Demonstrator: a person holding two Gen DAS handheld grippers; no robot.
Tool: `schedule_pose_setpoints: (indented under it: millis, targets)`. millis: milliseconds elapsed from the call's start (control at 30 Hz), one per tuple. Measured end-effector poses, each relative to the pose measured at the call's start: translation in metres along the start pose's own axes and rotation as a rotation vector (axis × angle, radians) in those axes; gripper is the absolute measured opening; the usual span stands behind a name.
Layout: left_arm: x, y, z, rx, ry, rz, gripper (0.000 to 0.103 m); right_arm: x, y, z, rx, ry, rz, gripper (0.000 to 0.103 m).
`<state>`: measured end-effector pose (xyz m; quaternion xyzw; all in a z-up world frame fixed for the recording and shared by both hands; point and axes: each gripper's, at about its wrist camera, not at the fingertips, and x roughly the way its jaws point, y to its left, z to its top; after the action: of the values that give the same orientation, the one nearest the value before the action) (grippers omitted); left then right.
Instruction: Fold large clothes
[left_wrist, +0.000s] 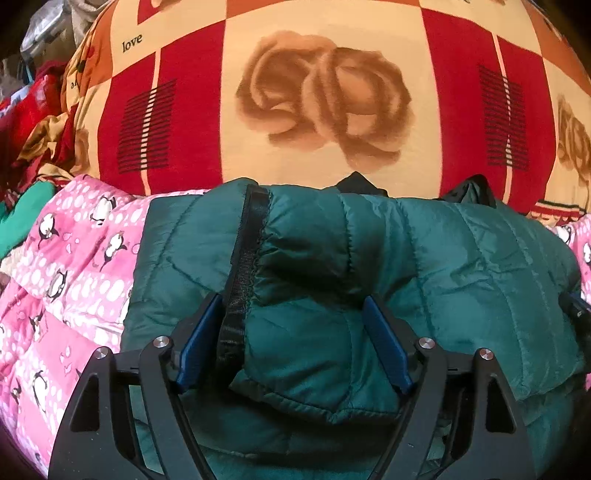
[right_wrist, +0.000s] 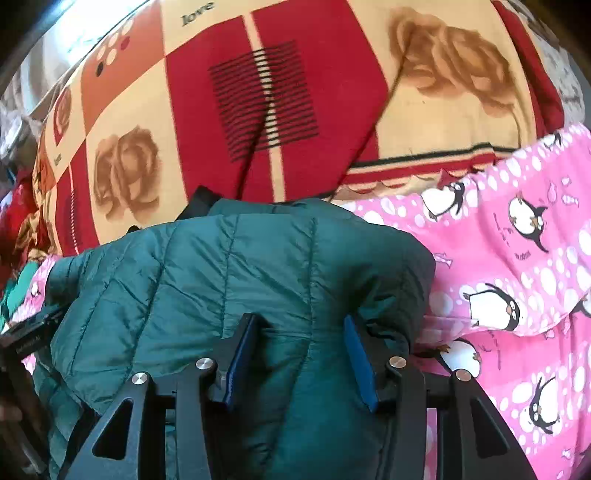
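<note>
Jacket: a green quilted puffer jacket (left_wrist: 369, 258) lies doubled over on a pink penguin-print quilt (left_wrist: 66, 280); its black zipper tape (left_wrist: 242, 266) runs down the top layer; a red-and-cream rose blanket (left_wrist: 325, 92) spreads beyond it.
Progress: one fold looks made, the upper layer lying over the lower; judged from its bulk, squaring and a further fold remain.
Left gripper (left_wrist: 291, 343): jaws parted wide, straddling a padded ridge beside the zipper; pads seem to touch fabric without pinching it.
Right gripper (right_wrist: 299, 358): likewise spread, straddling the folded layer near the jacket's right edge; nothing clenched.
Surroundings: loose red and green clothes (left_wrist: 33, 122) heaped at far left.
</note>
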<state>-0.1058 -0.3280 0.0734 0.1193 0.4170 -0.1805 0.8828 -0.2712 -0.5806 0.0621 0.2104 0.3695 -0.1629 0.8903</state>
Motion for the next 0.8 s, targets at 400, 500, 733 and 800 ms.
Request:
schedule_pose_setpoints:
  millis: [400,500,733,800]
  targets:
    - [-0.031,0.024,-0.005,-0.070,0.006,-0.074,0.079,-0.054,0.035,-0.002,-0.123,-0.029,-0.040,0.047]
    - [-0.030,0.028,-0.013,-0.062,0.027,-0.056,0.079,-0.055,0.042,-0.011,-0.157,-0.015,-0.043,0.047]
    - [-0.025,0.032,-0.023,-0.074,0.032,-0.059,0.079,-0.034,0.035,-0.031,-0.171,0.027,-0.065,0.047]
    - [-0.026,0.033,-0.023,-0.077,0.038,-0.065,0.079,-0.032,0.035,-0.031,-0.166,0.027,-0.065,0.047]
